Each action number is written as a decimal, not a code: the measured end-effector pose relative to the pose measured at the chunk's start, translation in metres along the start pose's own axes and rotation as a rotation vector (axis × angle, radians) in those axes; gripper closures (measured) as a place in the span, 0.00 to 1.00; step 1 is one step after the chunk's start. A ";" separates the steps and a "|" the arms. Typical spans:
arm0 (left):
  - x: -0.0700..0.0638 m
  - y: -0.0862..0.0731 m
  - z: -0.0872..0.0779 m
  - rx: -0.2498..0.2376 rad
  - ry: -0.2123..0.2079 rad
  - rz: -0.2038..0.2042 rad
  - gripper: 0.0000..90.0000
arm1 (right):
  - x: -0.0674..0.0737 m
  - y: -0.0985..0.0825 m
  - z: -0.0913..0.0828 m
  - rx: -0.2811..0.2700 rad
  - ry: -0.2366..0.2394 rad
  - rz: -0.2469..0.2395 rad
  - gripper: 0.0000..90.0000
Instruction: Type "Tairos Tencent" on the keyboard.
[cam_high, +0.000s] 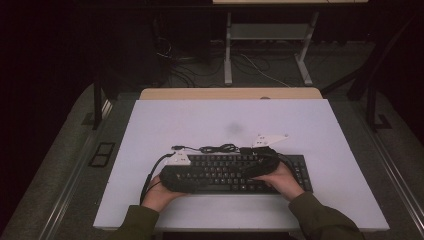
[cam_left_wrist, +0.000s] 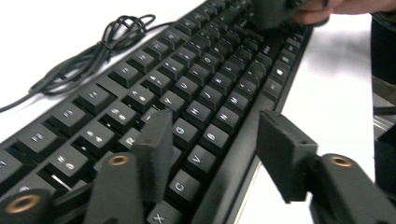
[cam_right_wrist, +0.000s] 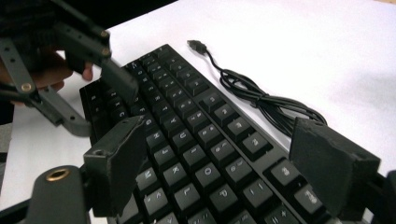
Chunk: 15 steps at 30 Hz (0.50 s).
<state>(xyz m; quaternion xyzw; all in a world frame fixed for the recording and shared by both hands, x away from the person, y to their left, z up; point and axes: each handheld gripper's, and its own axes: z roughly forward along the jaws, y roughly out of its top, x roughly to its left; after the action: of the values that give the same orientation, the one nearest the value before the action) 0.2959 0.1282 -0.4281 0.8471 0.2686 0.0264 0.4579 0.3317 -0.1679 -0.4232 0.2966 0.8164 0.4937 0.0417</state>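
I have a claw in each hand over the black keyboard (cam_high: 235, 172), which lies in the lower middle of the high view on the white table (cam_high: 200, 120), its cable (cam_high: 217, 148) bunched just behind it. My left claw (cam_left_wrist: 212, 149) stands partly apart, at the bottom of the left gripper view: one jaw is down among the letter keys, the other hangs off the front edge, and nothing is pinched between them. My right claw (cam_right_wrist: 233, 172) is spread wide at the bottom of the right gripper view, one jaw over the keys, the other past the back edge near the cable, pressing on nothing I can see.

I judge the step to be taking hold of the keyboard by both ends. To do it well, I should bring each claw squarely across the case rather than onto loose keycaps, close both evenly, and keep the right one clear of the cable so it does not snag. The plug (cam_right_wrist: 196, 45) lies free at upper centre.
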 end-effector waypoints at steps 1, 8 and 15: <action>0.000 0.001 0.000 0.000 0.005 -0.002 0.45 | 0.000 -0.001 -0.001 0.004 0.003 0.002 0.21; 0.002 0.004 -0.001 -0.018 0.025 -0.008 0.39 | -0.001 -0.004 -0.010 0.014 0.014 0.009 0.27; 0.005 0.007 -0.001 -0.025 0.040 -0.008 0.35 | 0.000 -0.009 -0.024 0.026 0.037 -0.003 0.55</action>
<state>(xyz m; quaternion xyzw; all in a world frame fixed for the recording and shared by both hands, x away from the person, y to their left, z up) 0.3032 0.1284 -0.4232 0.8395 0.2807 0.0448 0.4632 0.3186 -0.1896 -0.4186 0.2865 0.8240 0.4883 0.0234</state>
